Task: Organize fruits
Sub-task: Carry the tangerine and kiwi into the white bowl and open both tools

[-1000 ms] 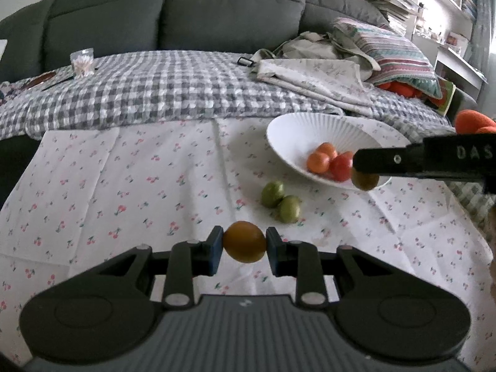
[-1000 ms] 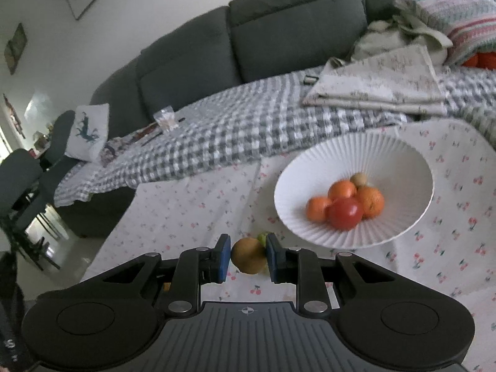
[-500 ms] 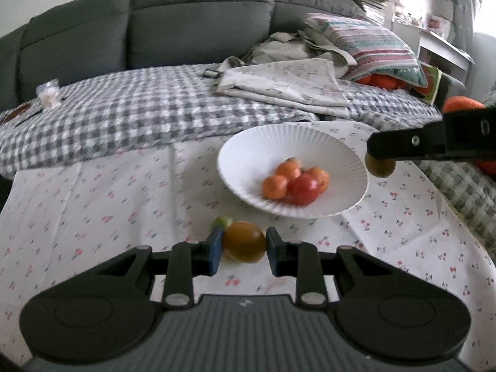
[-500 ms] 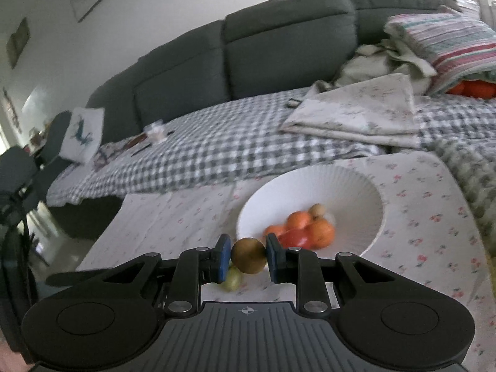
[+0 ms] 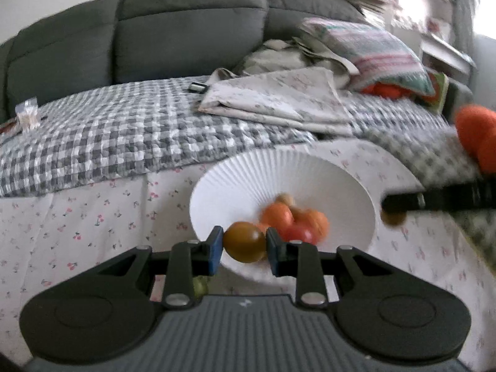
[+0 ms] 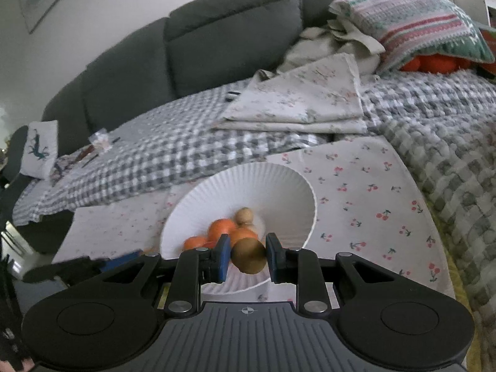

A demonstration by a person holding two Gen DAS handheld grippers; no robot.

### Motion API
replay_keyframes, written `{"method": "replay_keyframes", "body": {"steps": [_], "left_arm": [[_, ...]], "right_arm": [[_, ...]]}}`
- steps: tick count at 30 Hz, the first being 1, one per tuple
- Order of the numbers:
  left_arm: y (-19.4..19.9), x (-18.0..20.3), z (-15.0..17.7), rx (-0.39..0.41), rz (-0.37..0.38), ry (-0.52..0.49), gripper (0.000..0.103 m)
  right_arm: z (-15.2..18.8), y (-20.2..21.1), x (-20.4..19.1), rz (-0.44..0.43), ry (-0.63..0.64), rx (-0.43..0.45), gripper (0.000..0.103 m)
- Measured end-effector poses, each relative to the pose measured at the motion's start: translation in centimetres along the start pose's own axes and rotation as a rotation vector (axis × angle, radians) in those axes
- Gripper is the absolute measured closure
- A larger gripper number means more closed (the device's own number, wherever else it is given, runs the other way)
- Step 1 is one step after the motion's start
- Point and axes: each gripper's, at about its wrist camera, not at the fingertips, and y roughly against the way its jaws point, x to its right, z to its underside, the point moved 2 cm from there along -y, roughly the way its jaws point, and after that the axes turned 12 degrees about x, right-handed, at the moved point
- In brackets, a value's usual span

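1. White ribbed bowl (image 5: pixel 279 170) sits on your cherry-print cloth (image 5: pixel 77 223), with orange fruits (image 5: pixel 277 215) and a red one (image 5: pixel 299 232) piled inside.
2. Your left gripper (image 5: pixel 245 245) is clenched on a brownish-orange fruit (image 5: pixel 244 241) at the bowl's near rim.
3. Your right gripper (image 6: pixel 248 255) is clamped on a brown kiwi-like fruit (image 6: pixel 249 254), over the bowl's near side.
4. 1 green fruit (image 5: pixel 200 285) lies on the cloth, partly hidden under your left gripper.
5. Behind the cloth, a checked blanket (image 5: pixel 108 136) covers the grey sofa (image 5: pixel 186 31).

left gripper (image 5: pixel 244 246): jaws clamped | right gripper (image 6: pixel 248 255): jaws clamped
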Motion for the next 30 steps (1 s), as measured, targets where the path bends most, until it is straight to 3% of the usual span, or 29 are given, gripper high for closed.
{"method": "replay_keyframes", "body": {"steps": [5,12,13,14,16,21,30], "left_arm": [[-2.7,-1.3,-0.4,0.027,-0.022,0.040,0.075],[-5.2,-1.7,0.5,-0.003,0.012,0.042,0.074],[-5.3,-1.7,0.6,-0.006,0.019,0.047,0.071],[-5.3,-1.7,0.6,-0.005,0.021,0.050,0.056],[-5.0,-1.8,0.5,0.020,0.009,0.049,0.036],[-3.6,-2.6,-0.4,0.048,0.006,0.080,0.036],[-1.0,-6.2,0.6,-0.018,-0.043,0.138,0.036]], "right_arm": [[0.9,-2.5,0.6,0.031,-0.006,-0.025,0.079],[1.8,-5.2,0.8,0.055,0.030,-0.054,0.079],[1.9,-5.5,1.0,0.058,0.025,-0.055,0.077],[2.0,-5.6,1.2,0.055,0.015,-0.050,0.077],[2.0,-5.7,1.4,0.065,0.000,-0.044,0.070],[1.1,-4.4,1.7,0.089,-0.027,0.004,0.061],[0.7,-2.1,0.4,0.056,0.017,0.029,0.060]]}}
